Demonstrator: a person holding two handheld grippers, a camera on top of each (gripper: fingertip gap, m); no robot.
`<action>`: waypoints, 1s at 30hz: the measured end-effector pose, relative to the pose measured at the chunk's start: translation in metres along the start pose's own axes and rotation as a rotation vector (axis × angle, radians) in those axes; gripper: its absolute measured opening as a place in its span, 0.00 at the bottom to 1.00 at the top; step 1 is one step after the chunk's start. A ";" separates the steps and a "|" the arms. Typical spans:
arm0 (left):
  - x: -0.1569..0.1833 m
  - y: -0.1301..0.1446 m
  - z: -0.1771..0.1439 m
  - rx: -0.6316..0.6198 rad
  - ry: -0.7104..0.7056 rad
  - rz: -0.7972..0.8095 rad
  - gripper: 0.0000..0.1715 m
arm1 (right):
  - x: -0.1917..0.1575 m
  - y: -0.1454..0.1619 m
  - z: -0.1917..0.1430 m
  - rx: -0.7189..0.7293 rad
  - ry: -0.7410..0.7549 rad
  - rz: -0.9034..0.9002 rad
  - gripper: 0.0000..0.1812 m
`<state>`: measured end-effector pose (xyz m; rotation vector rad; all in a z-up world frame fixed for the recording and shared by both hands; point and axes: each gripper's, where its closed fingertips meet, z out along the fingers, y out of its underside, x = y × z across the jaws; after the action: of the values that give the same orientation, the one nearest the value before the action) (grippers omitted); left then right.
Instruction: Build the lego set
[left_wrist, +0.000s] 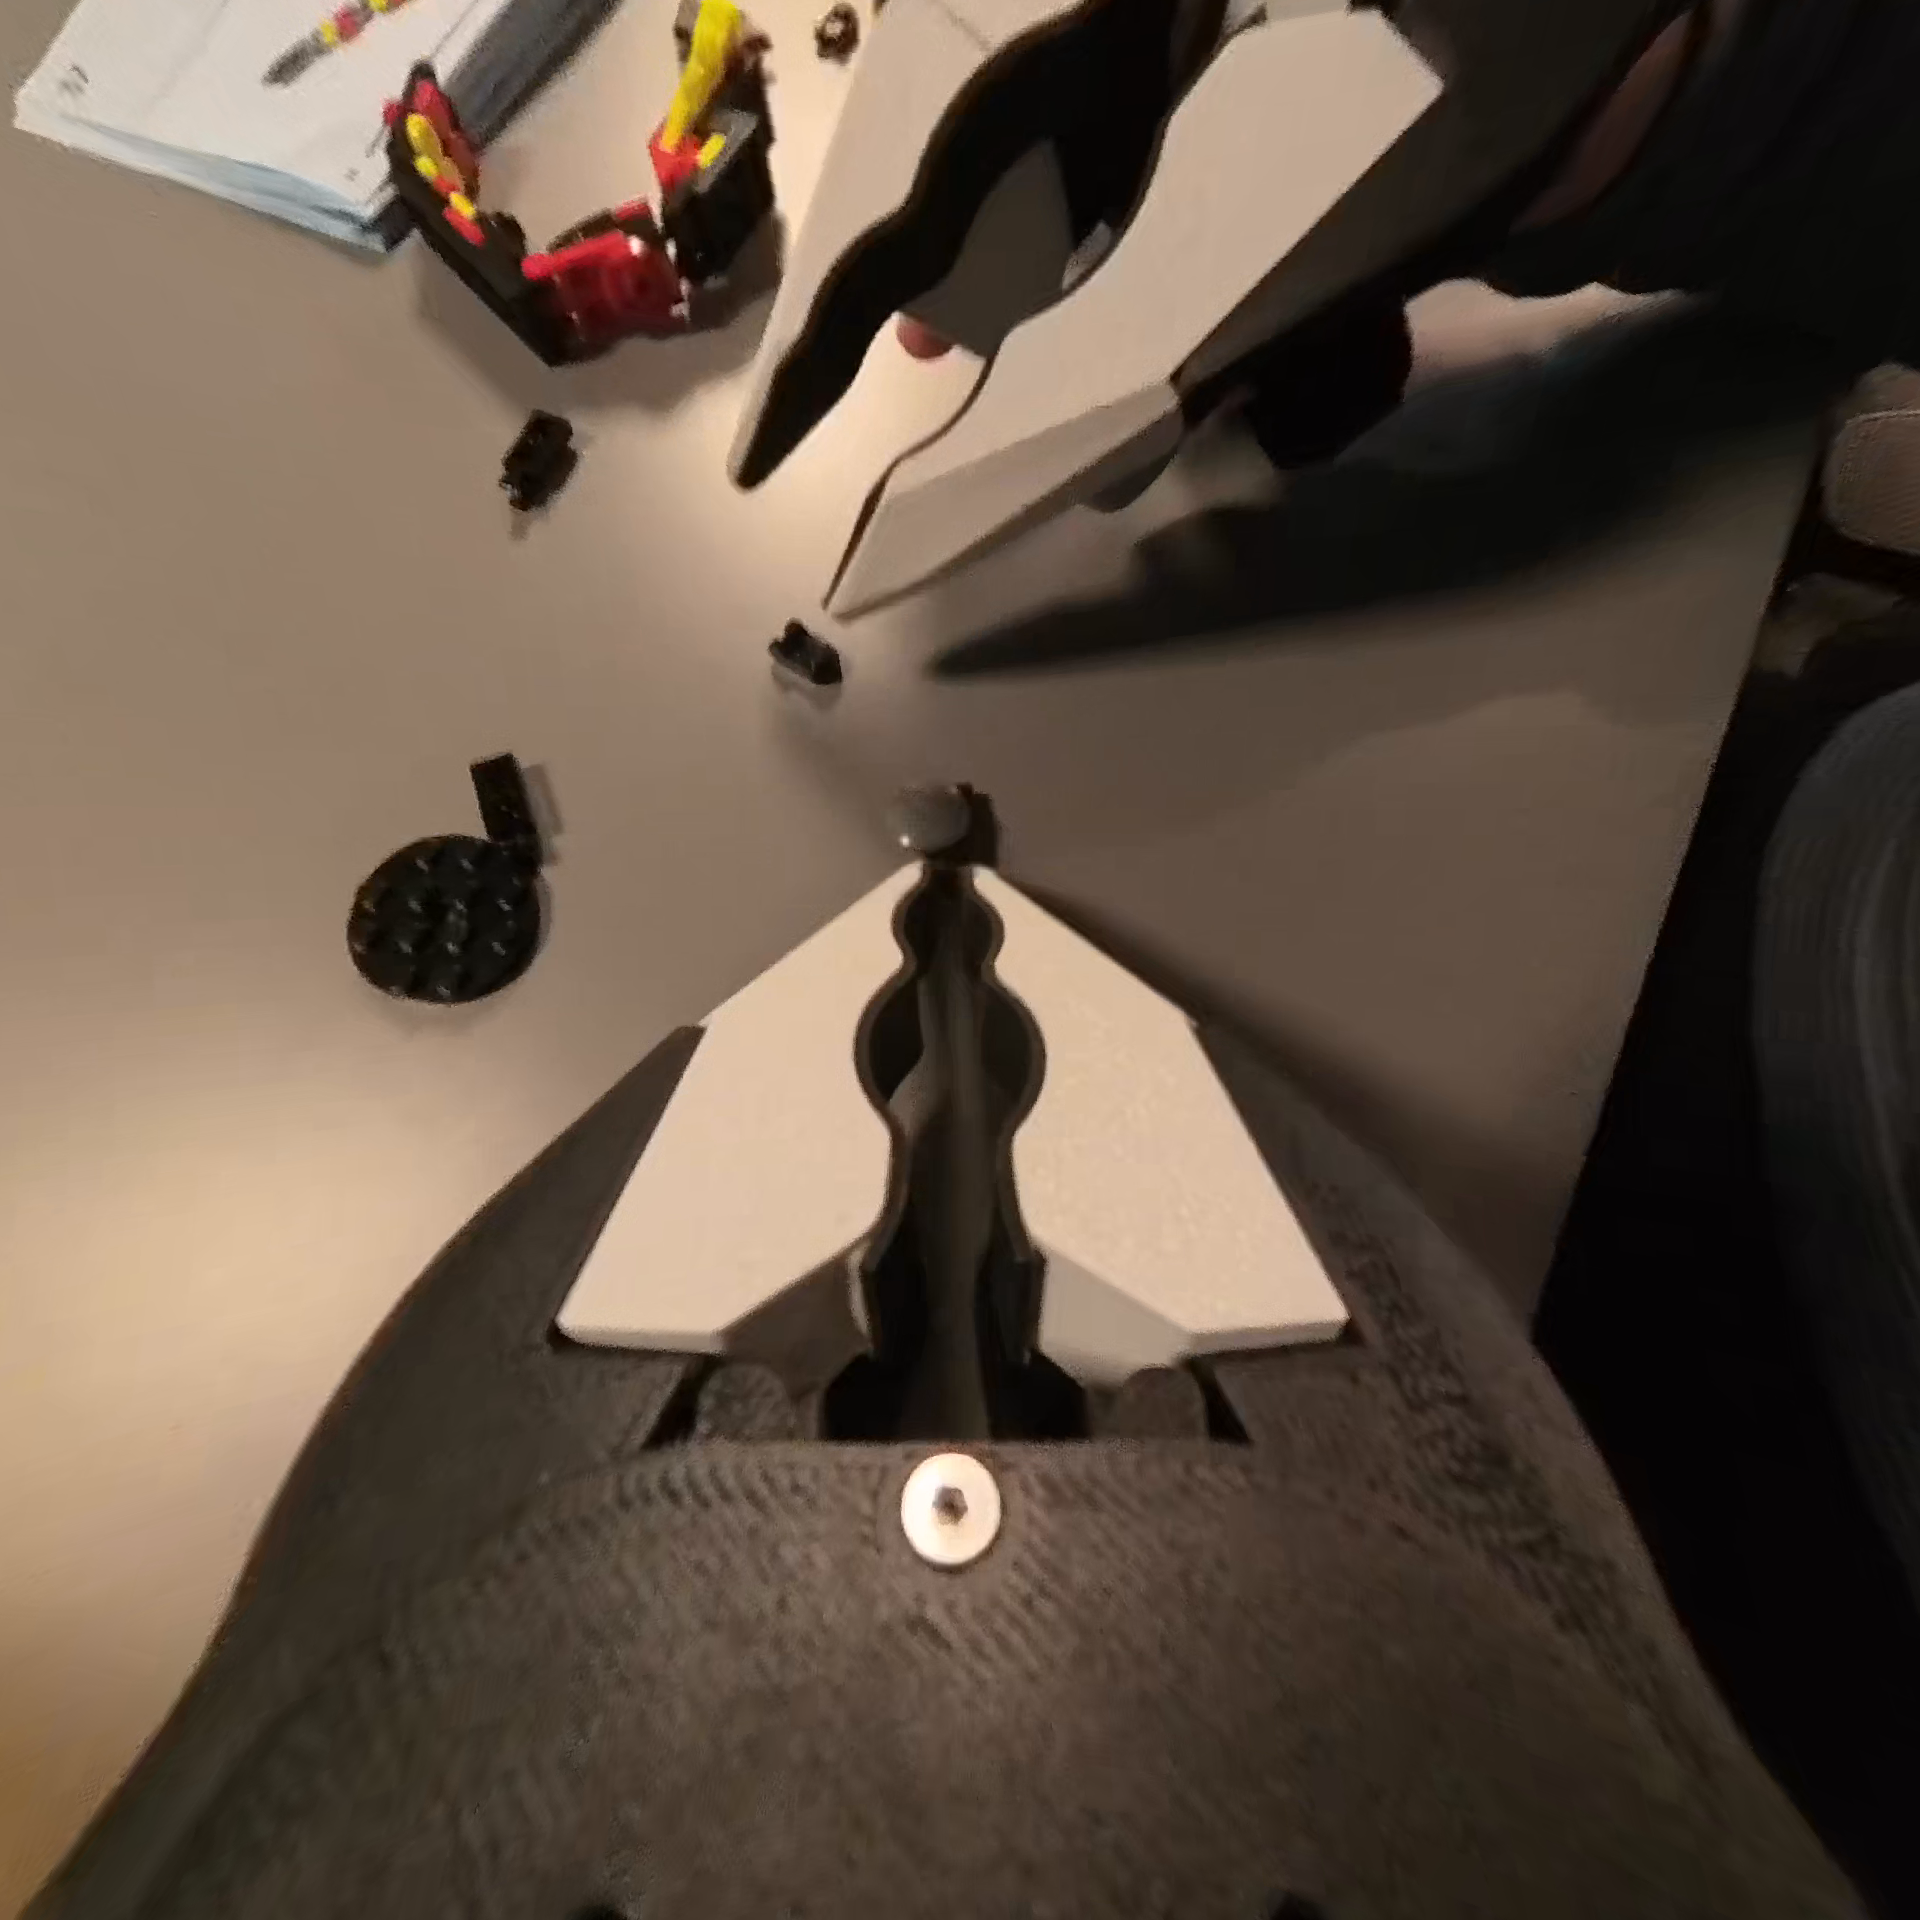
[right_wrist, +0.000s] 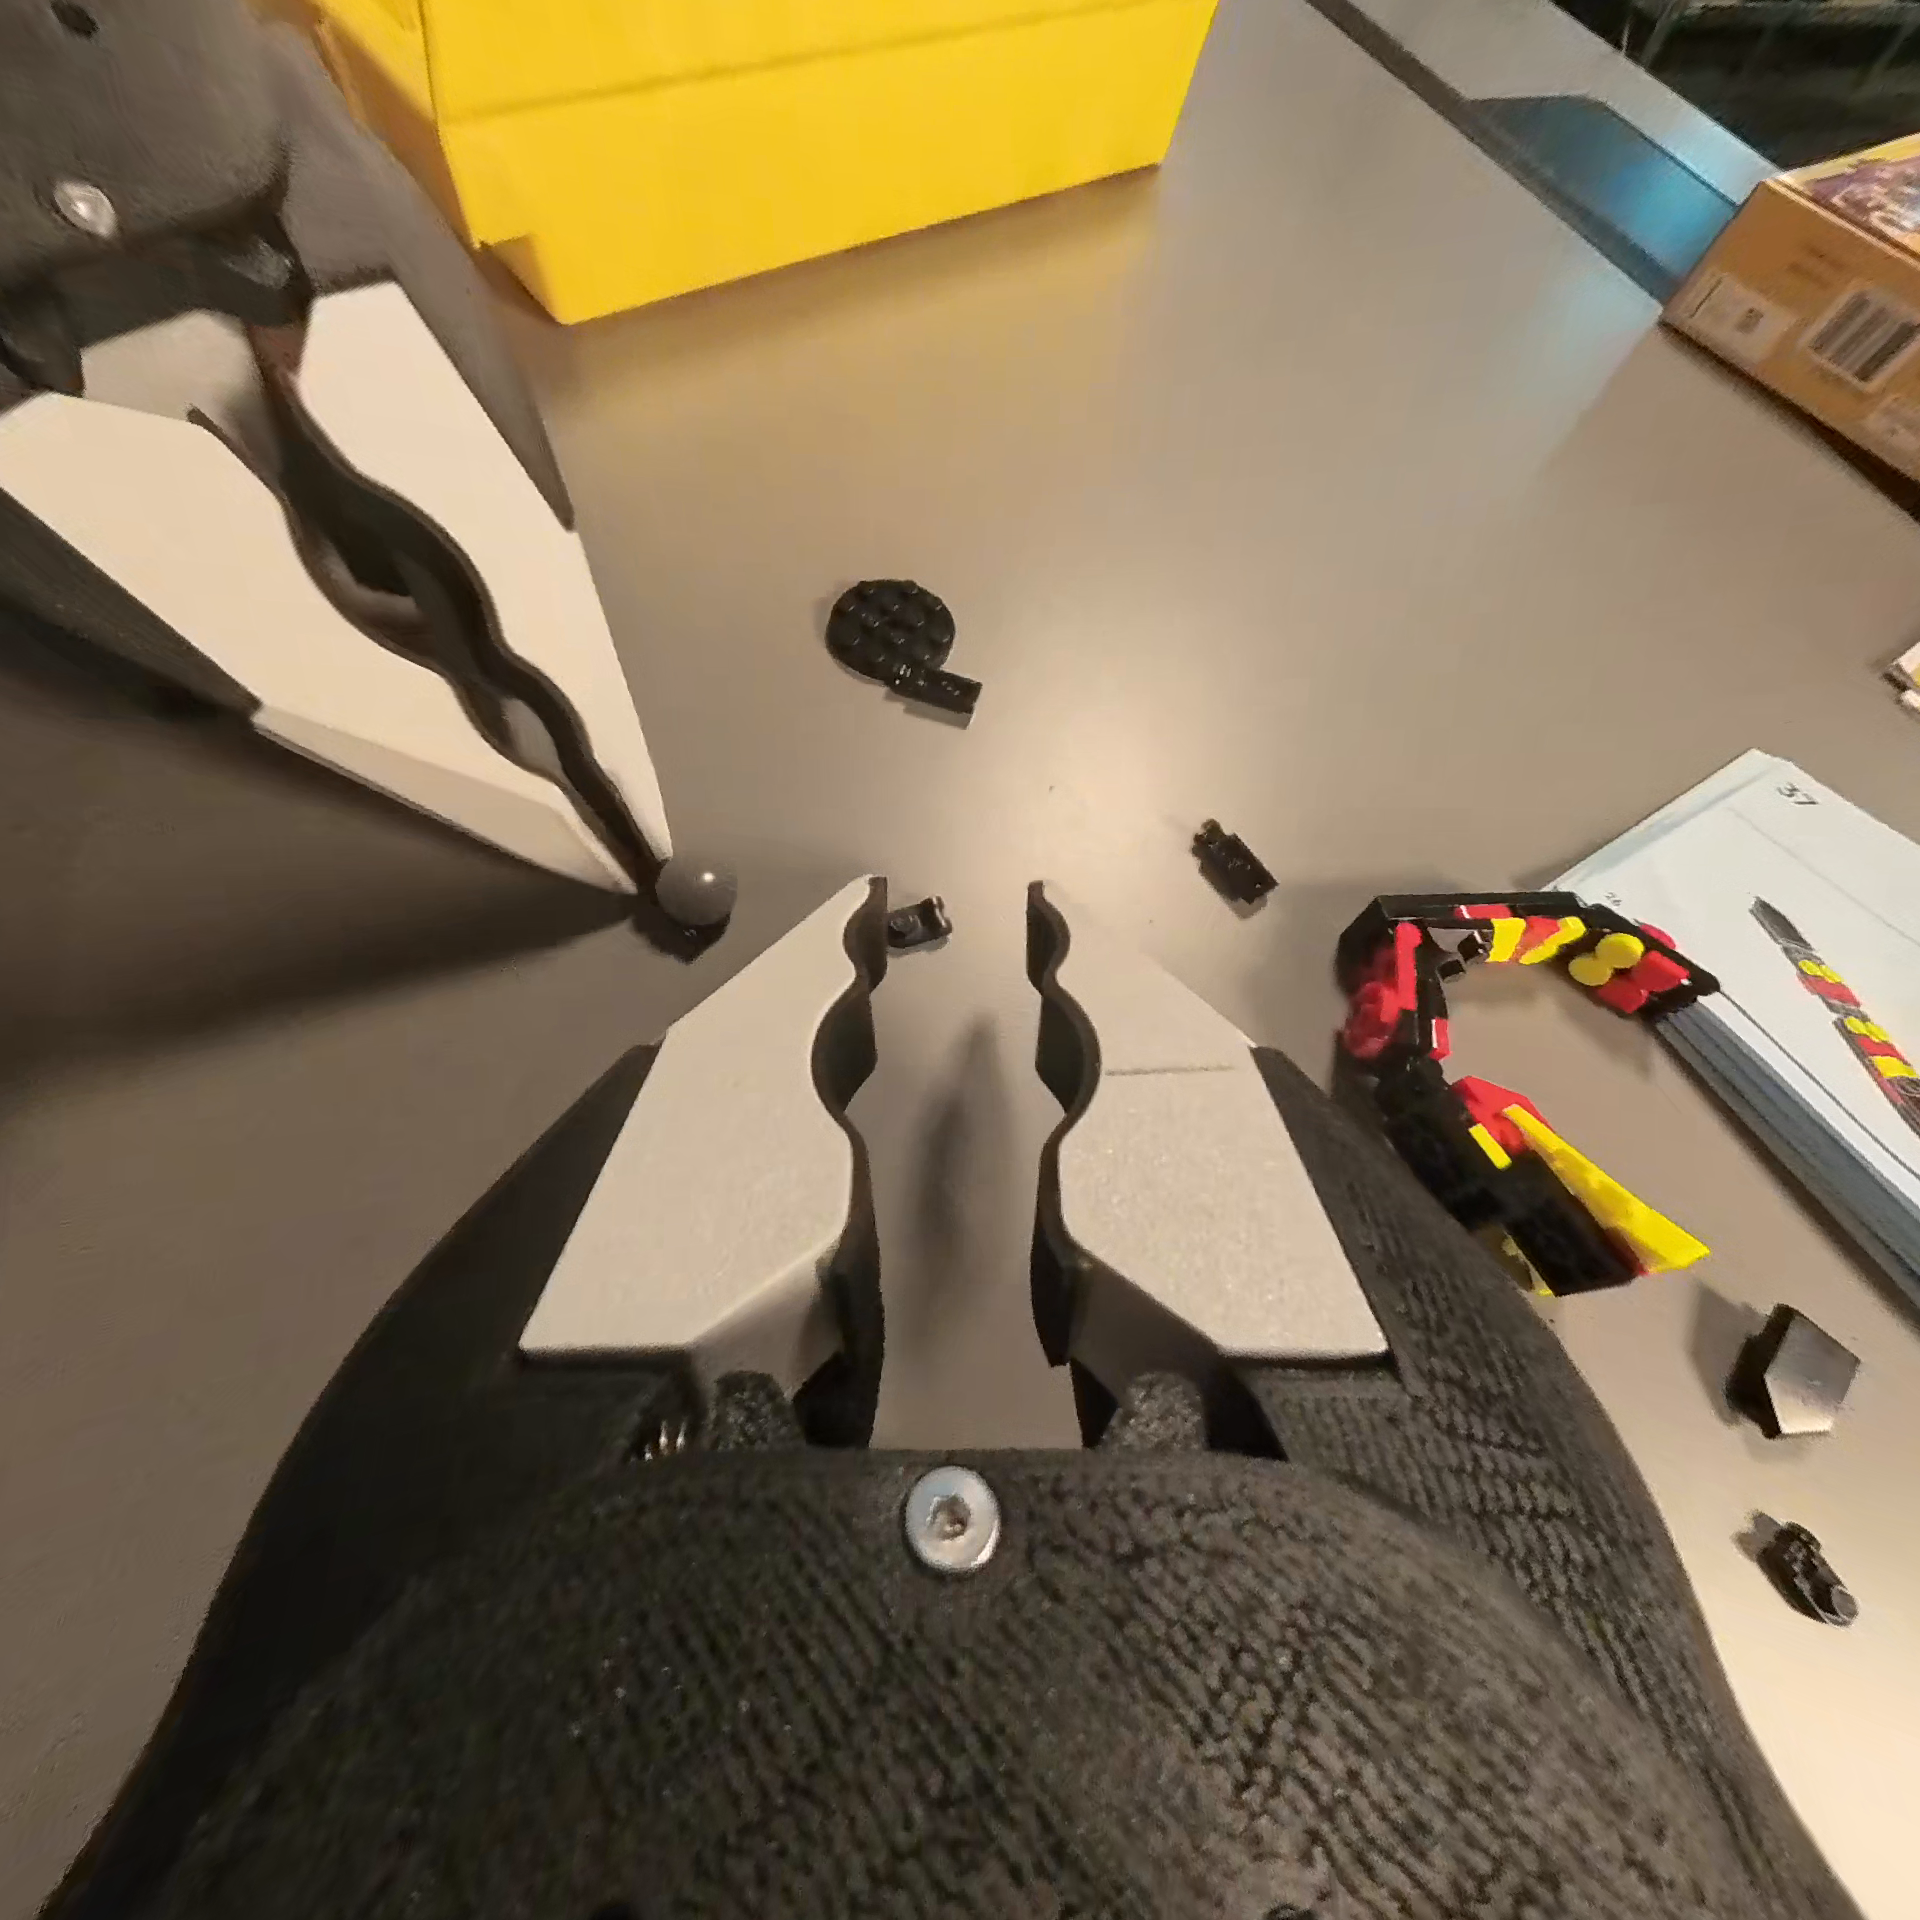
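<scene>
Grippers: two, left gripper (right_wrist: 665, 883) and right gripper (right_wrist: 956, 904)
Built lego pieces: one, the red, yellow and black model (right_wrist: 1475, 1070)
Round black plates: one (right_wrist: 888, 629), with a small bar piece at its edge
Grey domed pieces: one (right_wrist: 696, 891), at the left gripper's tips
Small loose black pieces: four (right_wrist: 920, 923), (right_wrist: 1233, 858), (right_wrist: 1789, 1371), (right_wrist: 1808, 1569)
Booklets: one (right_wrist: 1787, 935)
Yellow boxes: one (right_wrist: 810, 135)
Cardboard boxes: one (right_wrist: 1808, 301)
Tables: one (right_wrist: 1195, 520)

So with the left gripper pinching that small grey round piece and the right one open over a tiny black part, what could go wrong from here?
1. The left gripper holds the grey round piece only at its very tips, so it might pop out.
2. The tiny black part lies by one finger of the right gripper, off centre; closing could flick it away.
</scene>
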<state>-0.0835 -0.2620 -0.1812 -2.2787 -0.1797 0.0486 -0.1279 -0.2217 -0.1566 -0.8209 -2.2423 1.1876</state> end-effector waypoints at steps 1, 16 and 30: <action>0.000 -0.001 0.000 0.004 -0.007 0.026 0.01 | -0.001 0.000 0.001 -0.006 0.003 -0.010 0.14; -0.017 0.000 -0.006 0.031 -0.044 -0.116 0.26 | 0.034 0.003 0.005 -0.022 0.072 -0.044 0.16; -0.017 -0.007 -0.013 0.097 0.002 -0.161 0.30 | 0.049 0.015 0.030 -0.459 -0.362 -0.417 0.15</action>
<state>-0.0996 -0.2694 -0.1675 -2.1603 -0.3512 -0.0278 -0.1777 -0.1975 -0.1788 -0.2649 -2.8585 0.6706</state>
